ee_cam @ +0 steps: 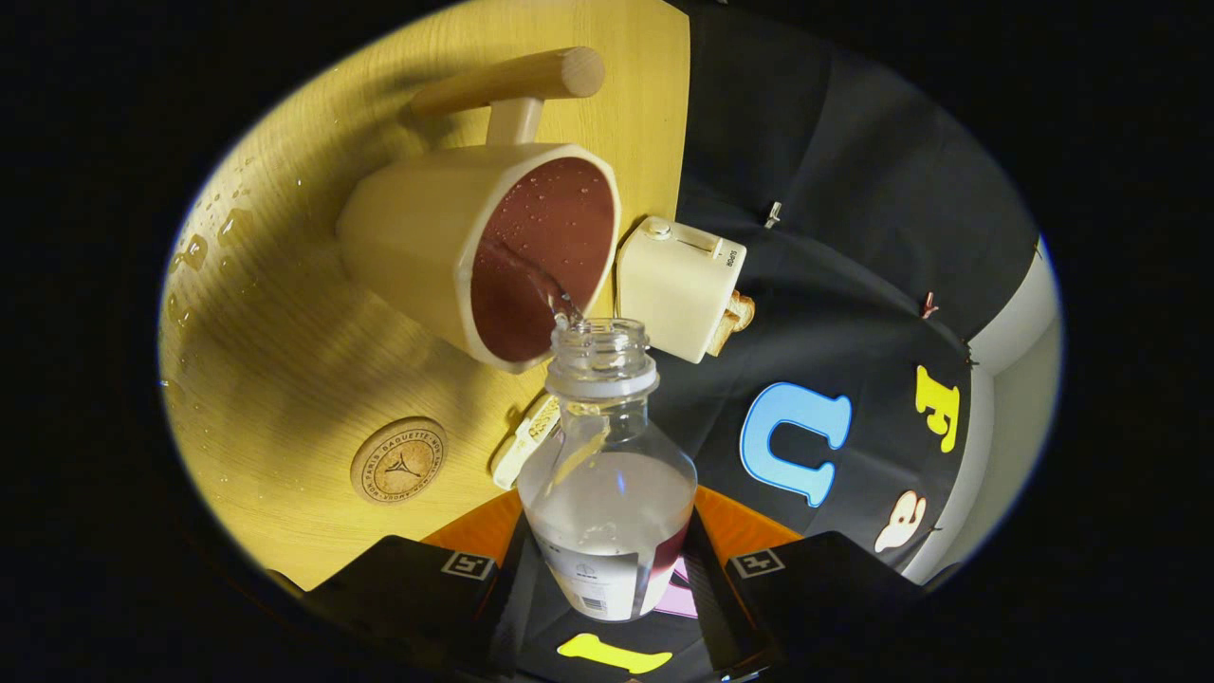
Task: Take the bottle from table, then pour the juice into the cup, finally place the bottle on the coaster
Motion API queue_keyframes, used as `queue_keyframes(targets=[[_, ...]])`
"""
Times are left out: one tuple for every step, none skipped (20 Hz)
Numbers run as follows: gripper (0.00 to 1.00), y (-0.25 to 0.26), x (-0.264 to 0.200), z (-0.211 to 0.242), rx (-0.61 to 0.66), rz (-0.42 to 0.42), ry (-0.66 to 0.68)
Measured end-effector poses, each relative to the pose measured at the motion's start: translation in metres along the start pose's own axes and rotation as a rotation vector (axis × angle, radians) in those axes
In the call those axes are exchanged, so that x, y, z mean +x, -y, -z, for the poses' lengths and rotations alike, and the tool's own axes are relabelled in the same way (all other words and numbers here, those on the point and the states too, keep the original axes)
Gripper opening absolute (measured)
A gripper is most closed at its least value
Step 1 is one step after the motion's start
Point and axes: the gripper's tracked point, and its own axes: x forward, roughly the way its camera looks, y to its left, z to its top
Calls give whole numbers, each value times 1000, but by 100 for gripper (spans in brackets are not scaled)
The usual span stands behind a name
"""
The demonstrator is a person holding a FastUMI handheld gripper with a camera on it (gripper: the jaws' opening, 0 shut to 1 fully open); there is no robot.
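Overhead, wet wooden table (285, 360), tongs (607, 569) gripping bottle (607, 493)

Fisheye cam rides on the tool (607, 569), looking fwd along its two fingers (408, 593), which show at the near edge, closed on a clear bottle (607, 512). View is rolled hard to one side: the wooden tabletop (285, 360) stands like a wall, w/ the cup (474, 251) lying sideways across it. Very close range; bottle mouth sits at the cup's rim, just ahead of the lens. Beyond the tabletop's edge, a cream toaster (678, 289) and the booth's black cloth wall (854, 237) close the bkgd.
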Motion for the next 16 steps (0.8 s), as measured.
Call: queue_keyframes(targets=[[75, -1, 1, 0, -4, -1, 1], [74, -3, 2, 1, -11, -4, -1], [74, -4, 3, 1, -21, -6, -3], [74, -4, 2, 2, -31, -7, -1], [74, -5, 3, 1, -41, -9, 2], [74, -5, 2, 1, -49, -11, 5], [75, -6, 3, 0, -54, -16, 9], [74, -6, 3, -2, -68, -16, 18], [74, -4, 2, -5, -92, -9, 27], [74, -2, 2, -5, -113, -4, 31], [74, 1, 5, -5, -125, -2, 35], [75, 3, 7, -4, -135, 1, 37], [75, 5, 12, -2, -144, 0, 35], [75, 6, 14, -1, -153, -3, 35], [74, 7, 16, -2, -166, -4, 37], [74, 7, 16, -2, -184, -5, 40]])
